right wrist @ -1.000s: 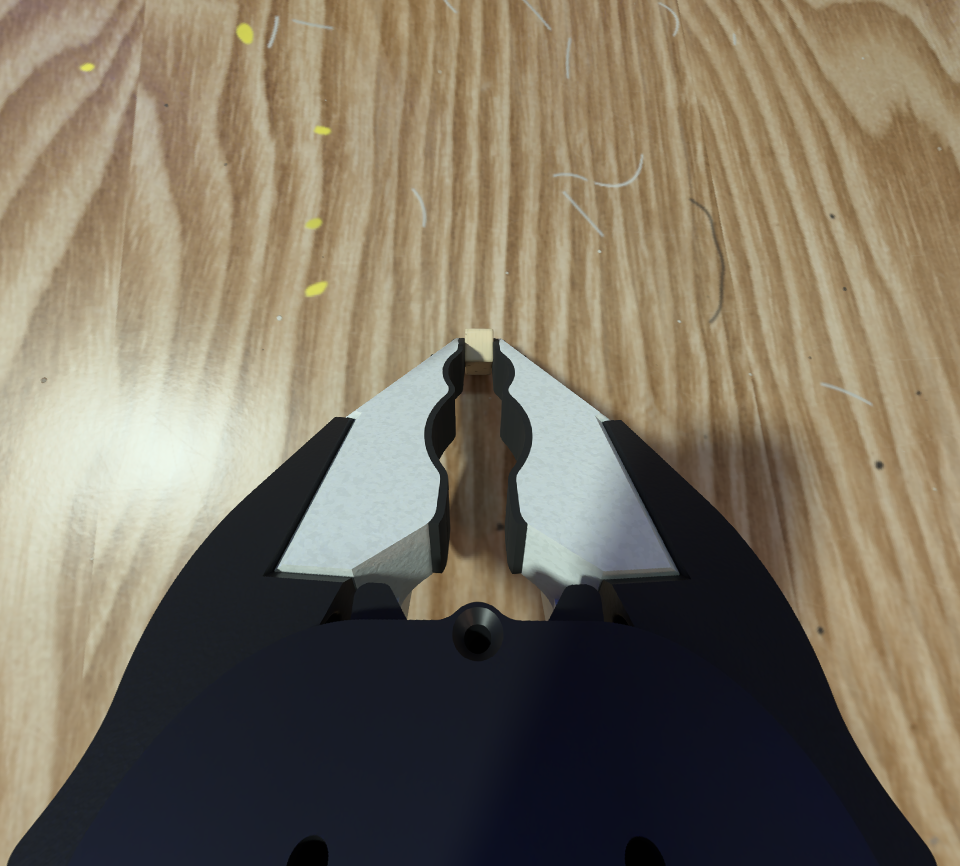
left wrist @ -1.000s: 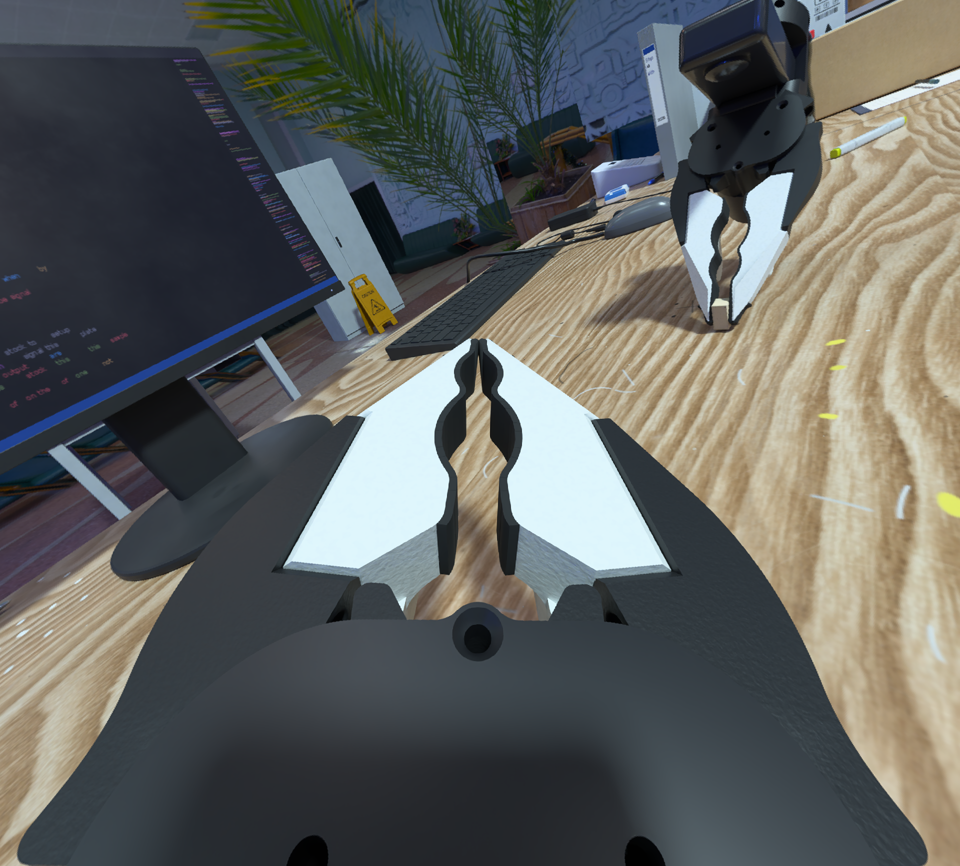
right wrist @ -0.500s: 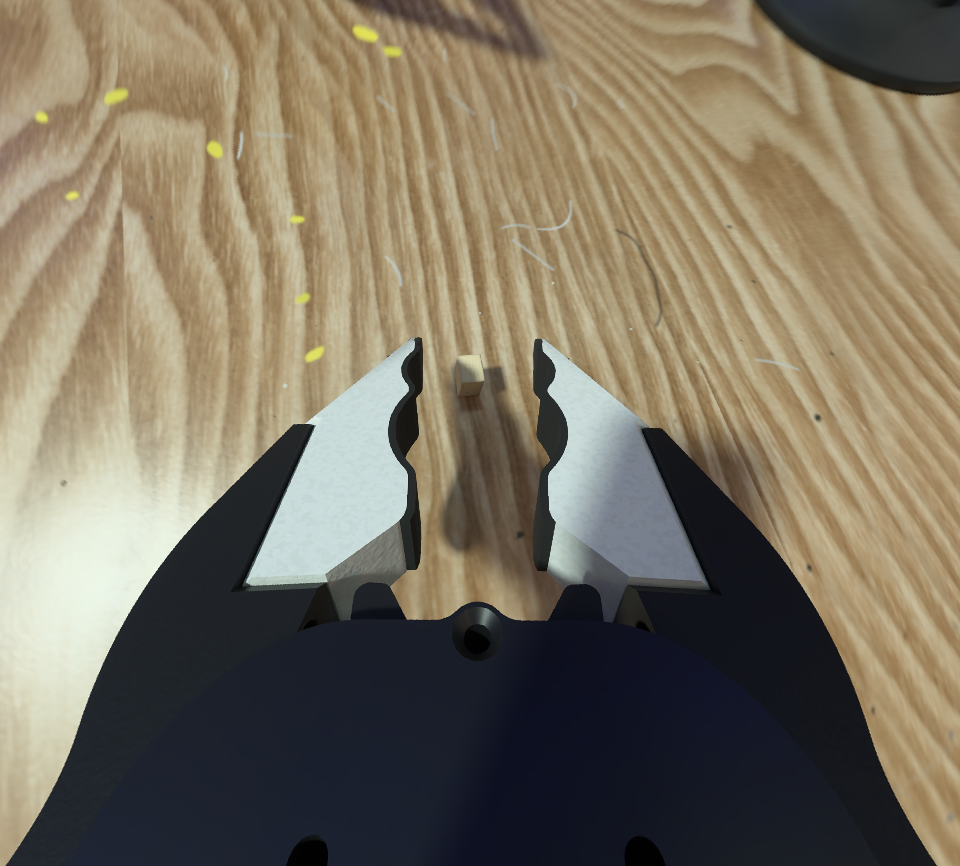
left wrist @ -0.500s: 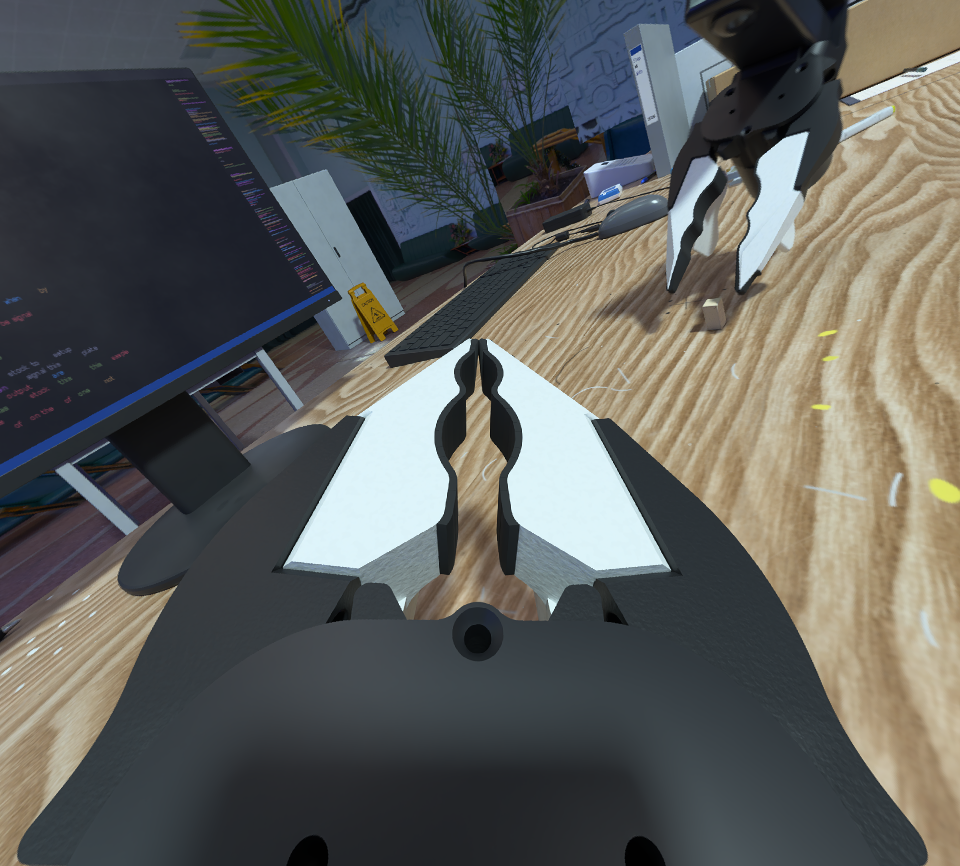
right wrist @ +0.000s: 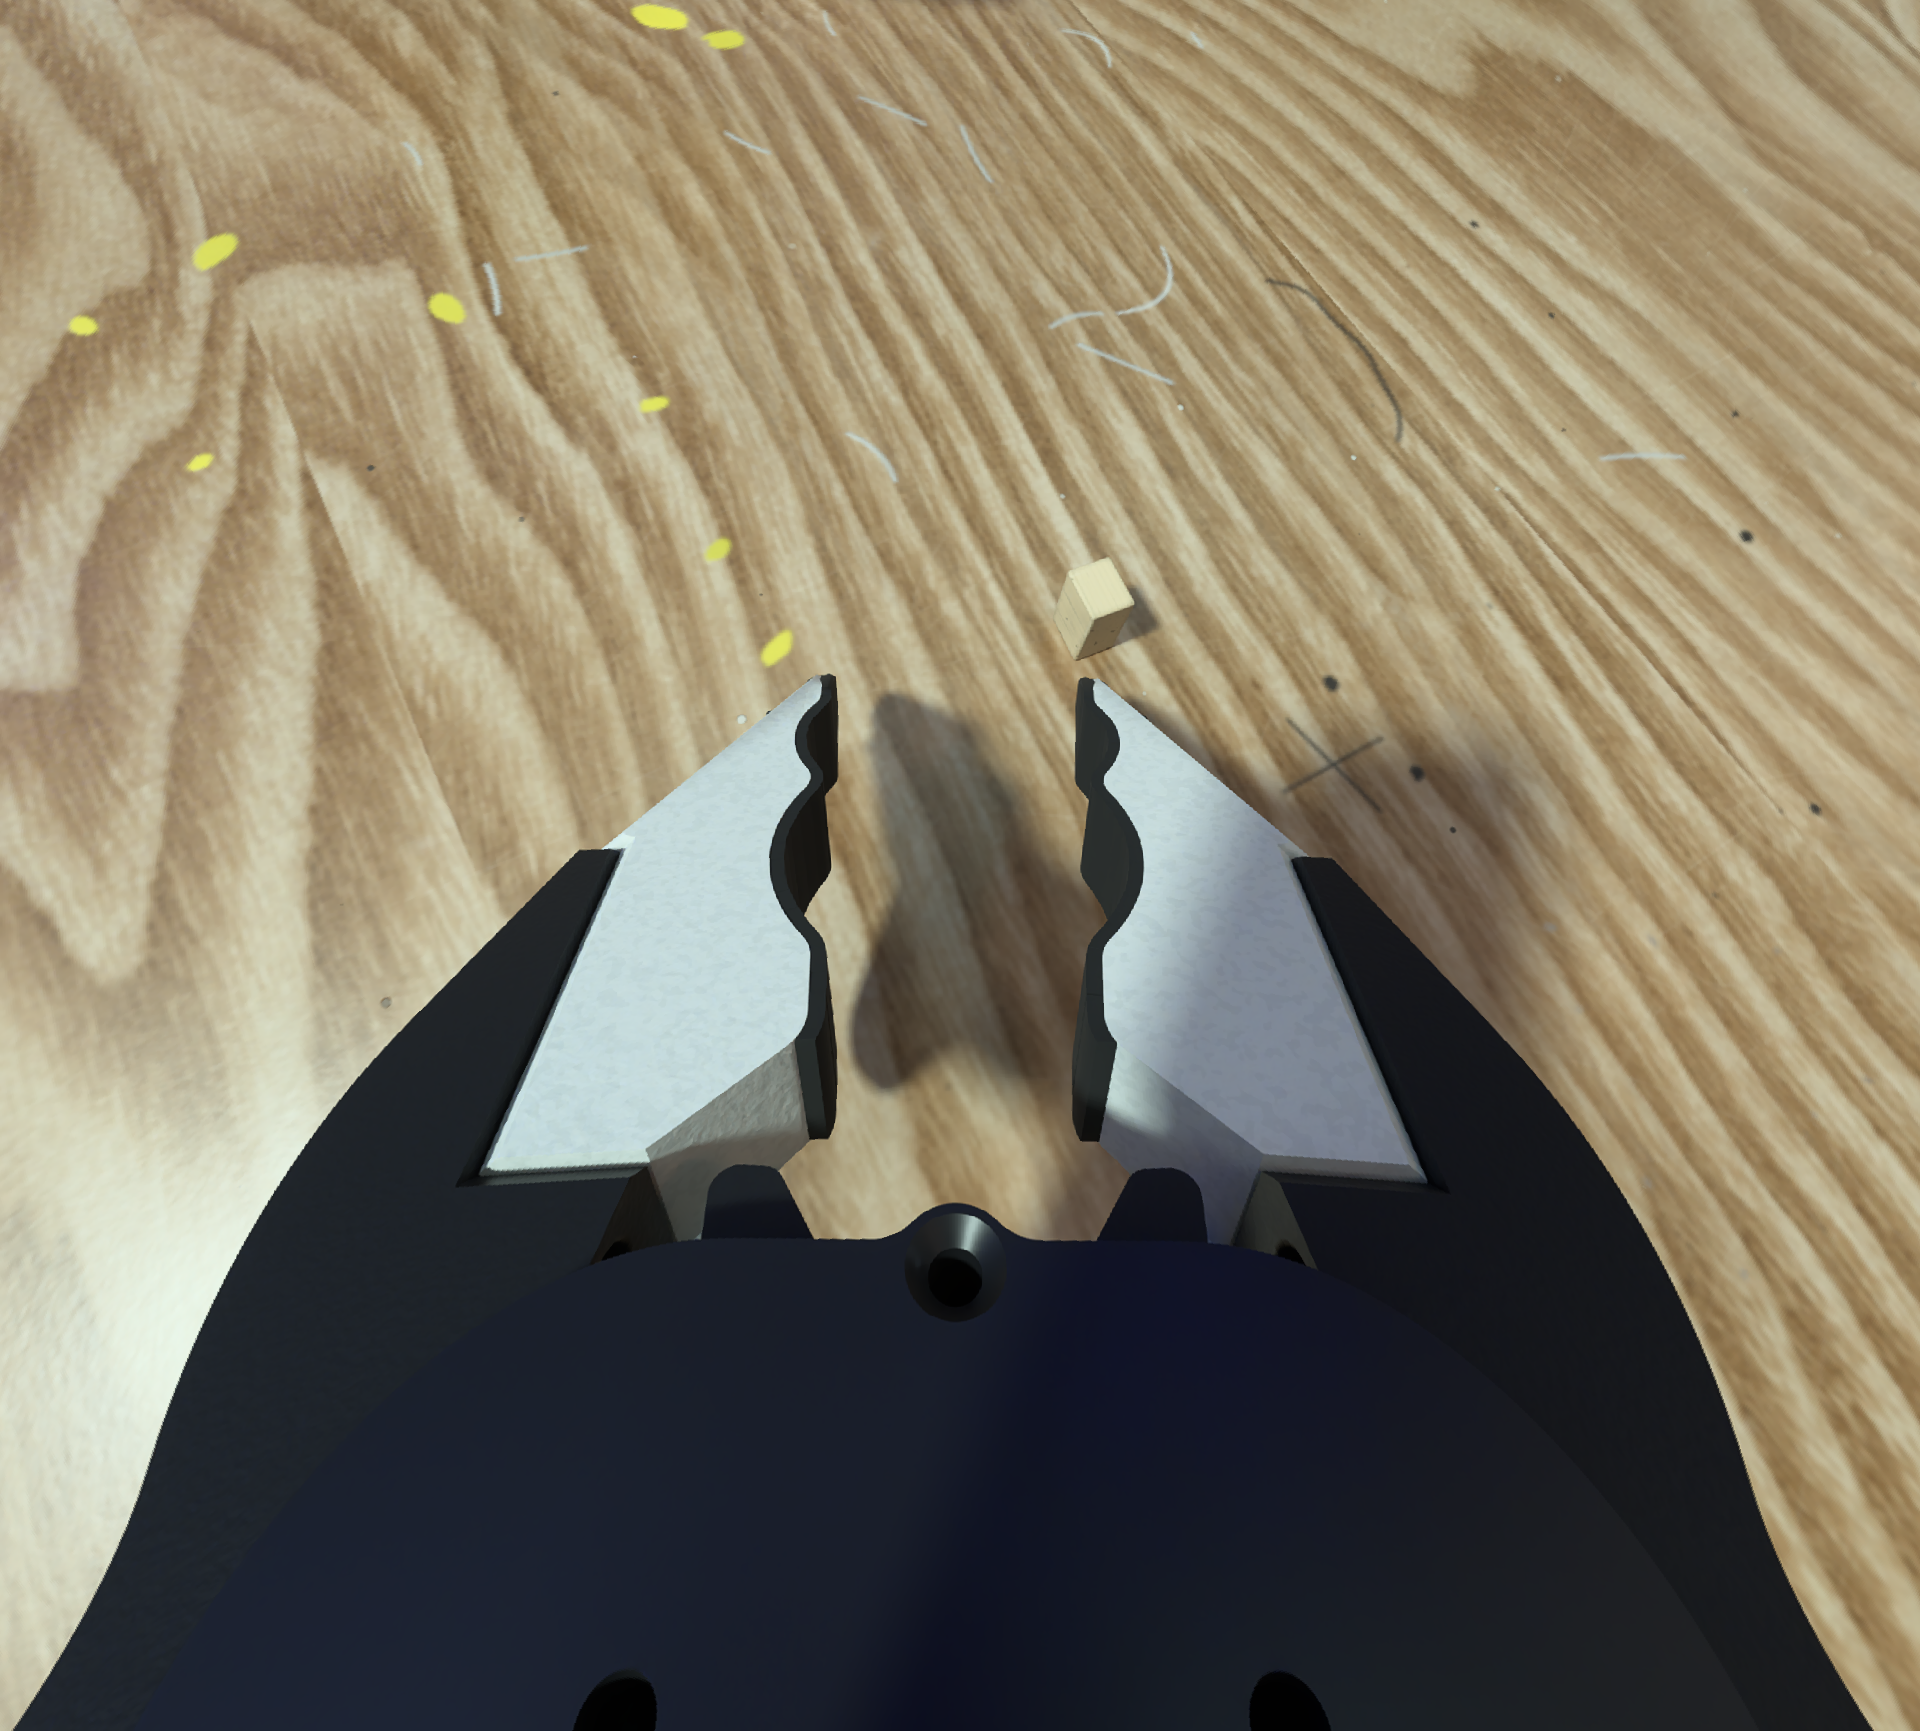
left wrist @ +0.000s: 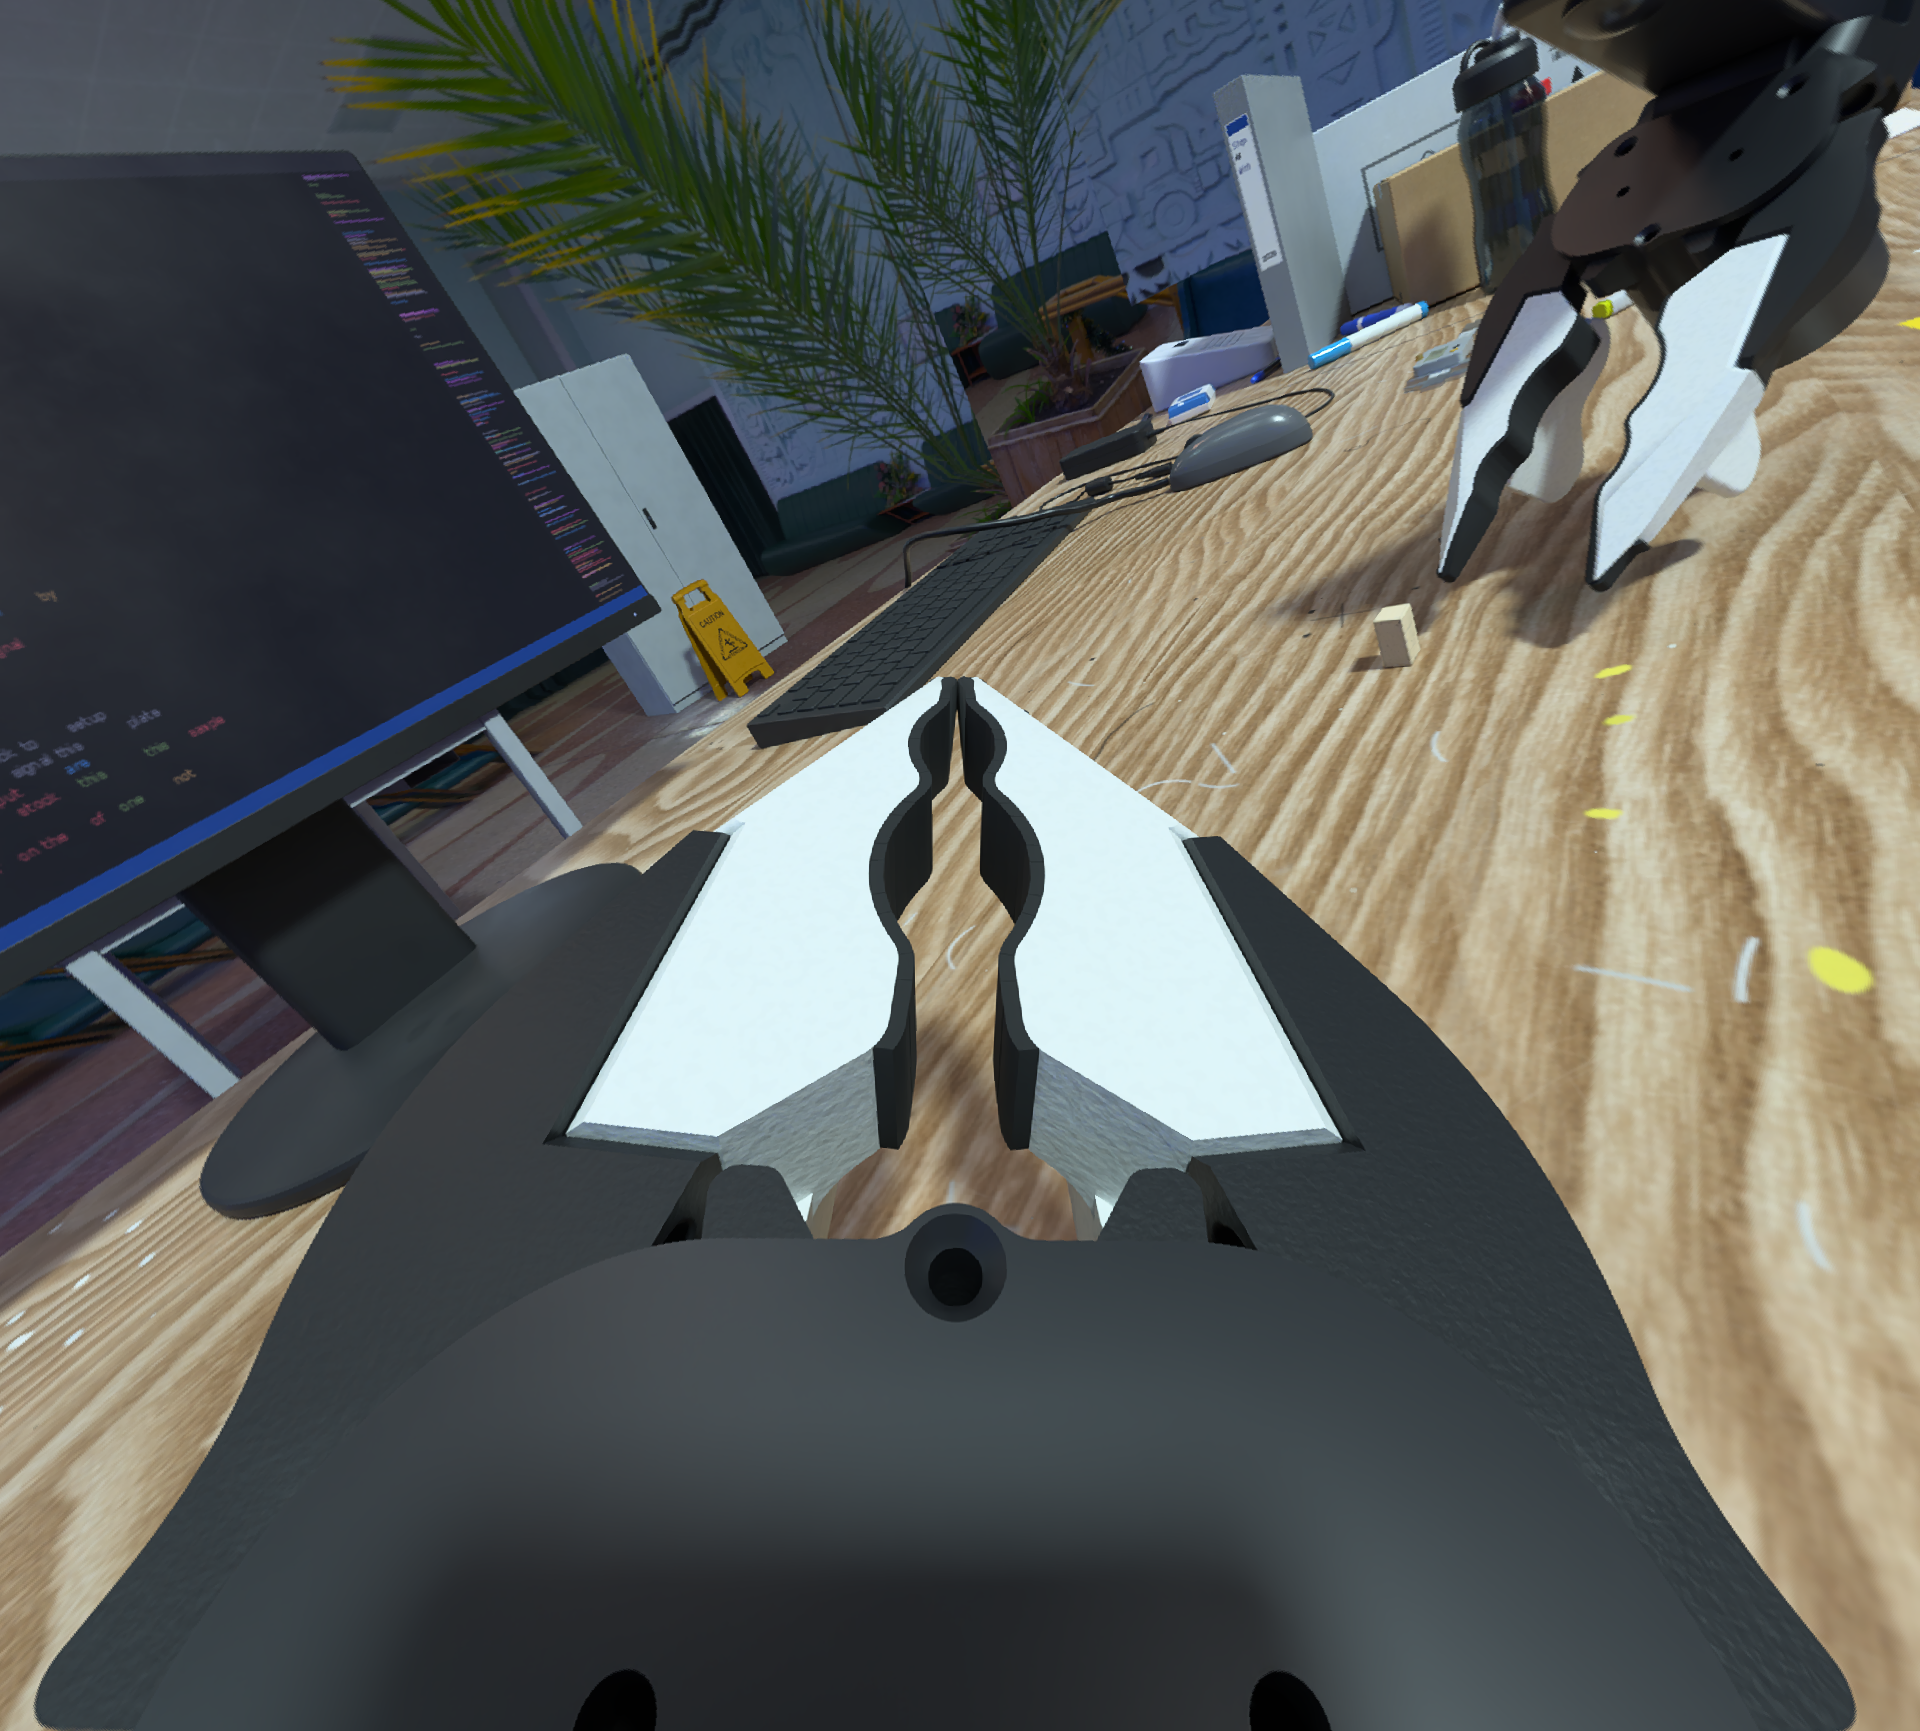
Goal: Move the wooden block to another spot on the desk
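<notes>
The small pale wooden block lies on the wooden desk, just beyond and a little right of my right gripper's tips. My right gripper is open and empty, raised above the desk. In the left wrist view the block sits on the desk below and left of the right gripper, apart from it. My left gripper is shut and empty, low over the desk, well short of the block.
A monitor on a round stand is at the left. A black keyboard, a grey mouse, markers, a white binder, a dark bottle and a cardboard box stand farther back. A palm plant is behind the desk.
My right gripper opened, let go of the block on the desk, then rose and drew back. The block now lies free. My left gripper stayed shut and hardly moved.
</notes>
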Tool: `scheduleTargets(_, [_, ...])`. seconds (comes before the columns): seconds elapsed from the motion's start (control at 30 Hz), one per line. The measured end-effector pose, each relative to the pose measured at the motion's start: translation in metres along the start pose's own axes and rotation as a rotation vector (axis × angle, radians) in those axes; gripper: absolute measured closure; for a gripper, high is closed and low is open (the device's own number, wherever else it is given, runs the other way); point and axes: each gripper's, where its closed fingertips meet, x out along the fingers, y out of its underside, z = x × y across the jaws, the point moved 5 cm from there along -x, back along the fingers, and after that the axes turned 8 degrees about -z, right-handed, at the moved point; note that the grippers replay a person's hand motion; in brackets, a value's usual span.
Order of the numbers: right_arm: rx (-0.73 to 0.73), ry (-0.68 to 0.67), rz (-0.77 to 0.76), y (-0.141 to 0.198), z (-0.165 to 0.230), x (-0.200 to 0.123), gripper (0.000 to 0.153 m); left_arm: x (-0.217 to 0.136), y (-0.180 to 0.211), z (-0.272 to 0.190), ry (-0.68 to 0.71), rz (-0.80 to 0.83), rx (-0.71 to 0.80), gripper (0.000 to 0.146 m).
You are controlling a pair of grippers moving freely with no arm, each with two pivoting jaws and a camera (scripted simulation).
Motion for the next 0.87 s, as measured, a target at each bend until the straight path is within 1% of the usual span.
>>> scheduleTargets(0.17, [0.05,-0.01,0.027,0.007,-0.004,0.01,0.107,0.0,-0.001,-0.002,0.012,-0.004,0.015,0.146])
scheduleTargets(0.37, [0.079,-0.037,0.027,0.005,-0.003,0.017,0.106,0.001,0.0,-0.003,0.018,-0.002,0.017,0.146])
scheduleTargets(0.5, [0.082,-0.077,0.028,0.001,0.006,0.022,0.106,0.001,0.0,-0.003,0.019,0.0,0.019,0.146])
scheduleTargets(0.6, [0.049,-0.132,0.025,-0.005,0.018,0.028,0.106,0.001,0.0,-0.003,0.019,0.001,0.018,0.146])
scheduleTargets(0.67, [0.025,-0.127,0.025,-0.008,0.019,0.028,0.106,0.001,0.001,-0.003,0.019,0.002,0.017,0.146])
scheduleTargets(0.77, [0.058,-0.111,0.029,-0.006,0.015,0.024,0.106,0.001,0.0,-0.003,0.019,0.001,0.016,0.146])
scheduleTargets(0.87, [0.05,-0.095,0.055,-0.002,0.015,0.024,0.106,0.001,0.0,-0.003,0.02,0.0,0.014,0.146])
